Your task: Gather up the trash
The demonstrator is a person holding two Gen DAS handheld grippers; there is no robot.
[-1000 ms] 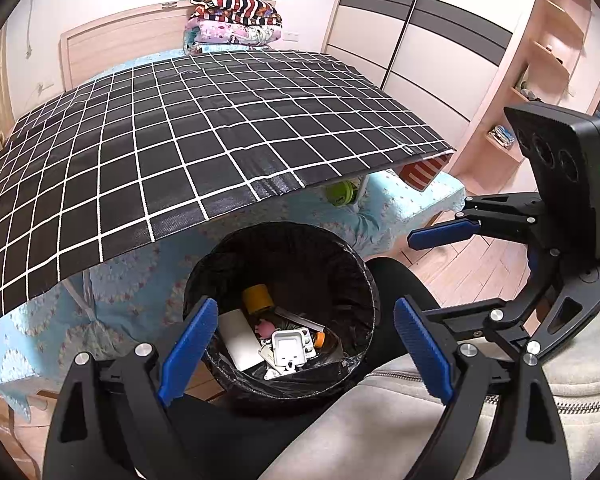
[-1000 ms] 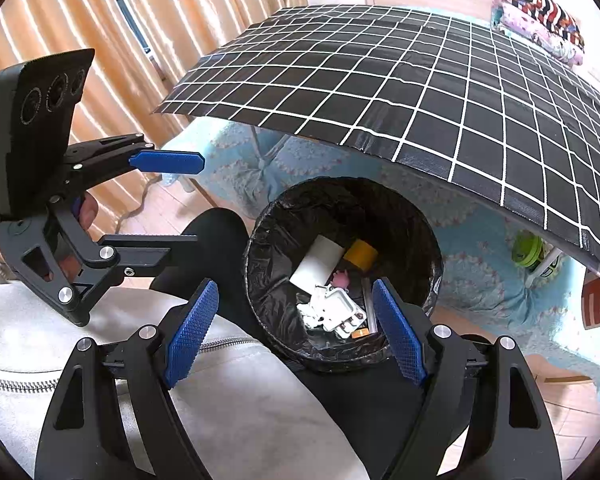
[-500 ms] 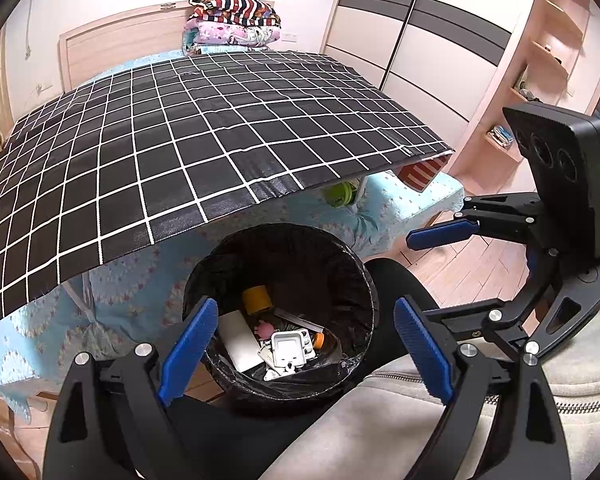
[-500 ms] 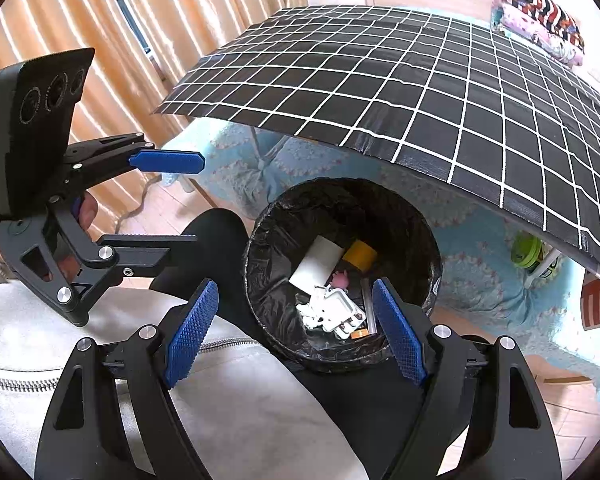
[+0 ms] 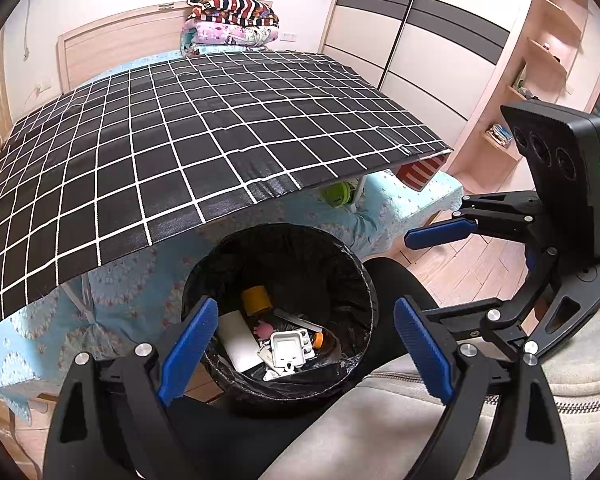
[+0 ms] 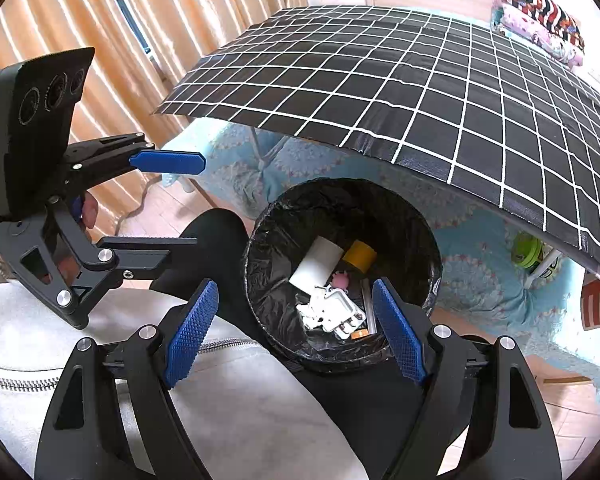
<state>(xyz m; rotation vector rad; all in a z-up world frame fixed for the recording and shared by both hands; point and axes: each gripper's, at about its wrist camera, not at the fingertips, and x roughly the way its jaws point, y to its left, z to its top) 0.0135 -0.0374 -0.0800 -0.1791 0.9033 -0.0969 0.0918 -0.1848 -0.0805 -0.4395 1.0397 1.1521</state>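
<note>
A round trash bin (image 5: 364, 280) lined with a black bag stands on the floor below the table edge. It also shows in the right wrist view (image 6: 432, 248). Inside lie a white box (image 5: 240, 340), a yellow tape roll (image 5: 256, 299), a white plastic piece (image 5: 287, 352) and a small pink item (image 5: 263, 328). My left gripper (image 5: 304, 350) is open and empty, held above the near side of the bin. My right gripper (image 6: 292, 332) is open and empty, also above the bin's near side. Each gripper shows in the other's view, to the side.
A table with a black cloth with a white grid (image 5: 180, 152) overhangs the bin. Behind it is a bed with a blue sheet (image 5: 132, 292) and folded blankets (image 5: 232, 20). Curtains (image 6: 100, 40) hang at the left, wardrobes (image 5: 420, 48) at the right. The person's knees are under the grippers.
</note>
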